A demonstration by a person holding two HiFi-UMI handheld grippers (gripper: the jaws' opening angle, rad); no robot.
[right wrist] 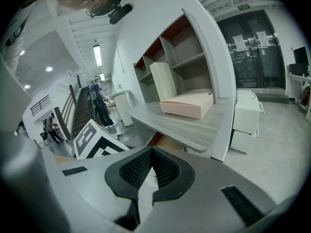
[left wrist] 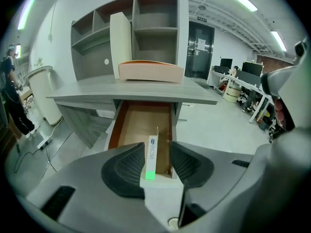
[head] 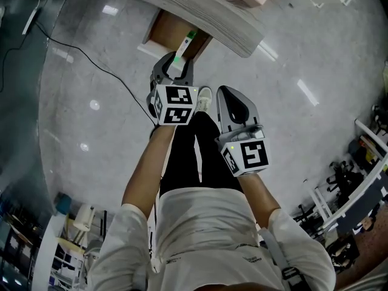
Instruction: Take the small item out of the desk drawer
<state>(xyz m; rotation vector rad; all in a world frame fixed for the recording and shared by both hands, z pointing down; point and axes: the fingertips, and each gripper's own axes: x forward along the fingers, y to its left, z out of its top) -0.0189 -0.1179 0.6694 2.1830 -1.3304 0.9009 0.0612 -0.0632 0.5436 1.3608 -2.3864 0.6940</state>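
— What do we see in the drawer [left wrist: 138, 120]?
— It stands pulled open, and a slim white box [left wrist: 152, 152] with a green end lies lengthwise near its front. Our left hand-held gripper [left wrist: 155, 144] has its jaws apart on either side of that box, pads not touching it.
— And our right hand-held gripper [right wrist: 151, 148]?
— Jaws together, nothing between them, just beside the left one.
— What surrounds the drawer?
— The surface [left wrist: 146, 89] overhangs it and carries a pale carton [left wrist: 150, 72] with its lid upright; shelves [left wrist: 155, 18] rise behind.
— Do our views differ?
— From the head view the surface hides most of the drawer. We also see a black cable [head: 91, 59] crossing the floor [head: 315, 71].
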